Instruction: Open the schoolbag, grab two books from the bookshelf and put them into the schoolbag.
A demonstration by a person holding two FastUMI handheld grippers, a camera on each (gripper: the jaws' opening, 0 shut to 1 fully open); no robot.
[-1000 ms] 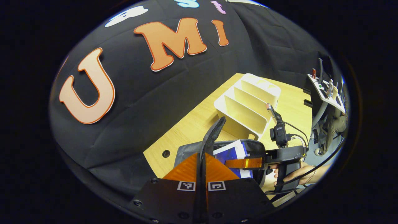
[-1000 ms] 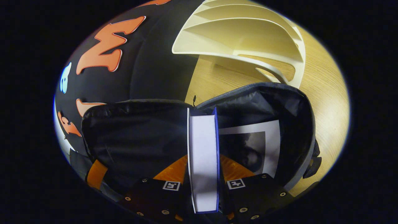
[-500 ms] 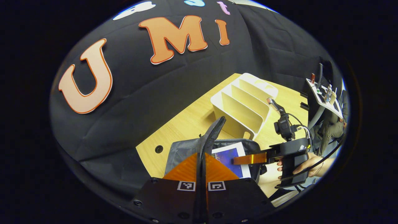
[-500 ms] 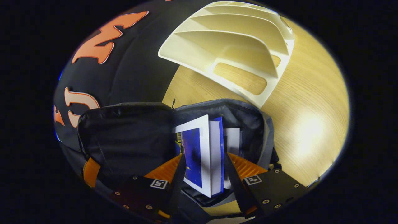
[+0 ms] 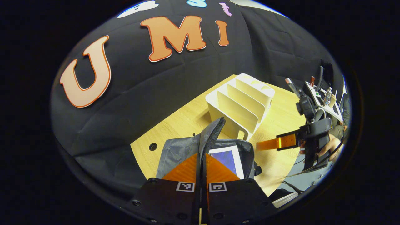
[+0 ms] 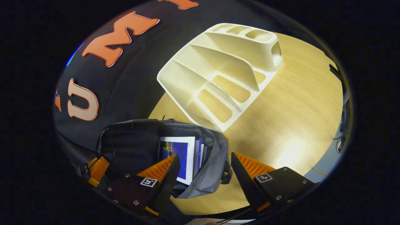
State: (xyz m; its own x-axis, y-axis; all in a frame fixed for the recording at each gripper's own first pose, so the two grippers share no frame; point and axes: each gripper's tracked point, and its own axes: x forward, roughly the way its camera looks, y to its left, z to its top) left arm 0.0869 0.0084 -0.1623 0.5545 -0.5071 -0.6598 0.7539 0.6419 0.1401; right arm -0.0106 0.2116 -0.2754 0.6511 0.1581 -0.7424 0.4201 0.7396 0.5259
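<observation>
The grey schoolbag [image 5: 178,148] [image 6: 131,147] stands open on the wooden table. A blue book with a white border [image 5: 228,157] [image 6: 176,153] lies inside it, with another book's edge [image 6: 200,151] beside it. My left gripper [image 5: 201,155] is shut on the raised edge of the bag's flap [image 5: 212,131] and holds it up. My right gripper [image 6: 205,156] hovers open above the bag's right rim with nothing between its fingers. In the left gripper view the right gripper [image 5: 267,144] is off to the bag's right, held by a hand [image 5: 328,146]. The white bookshelf [image 5: 240,101] [image 6: 218,78] stands behind the bag, its slots bare.
Bare wooden table [image 5: 281,159] [image 6: 297,109] stretches right of the bag and the bookshelf. A round hole [image 5: 152,146] sits in the table near its left corner. The black cloth wall runs behind. A stand with equipment [image 5: 325,97] is at the far right.
My right gripper has let go of the blue book, opened, and pulled up and away to the right. The book now lies inside the bag. My left gripper still holds the flap.
</observation>
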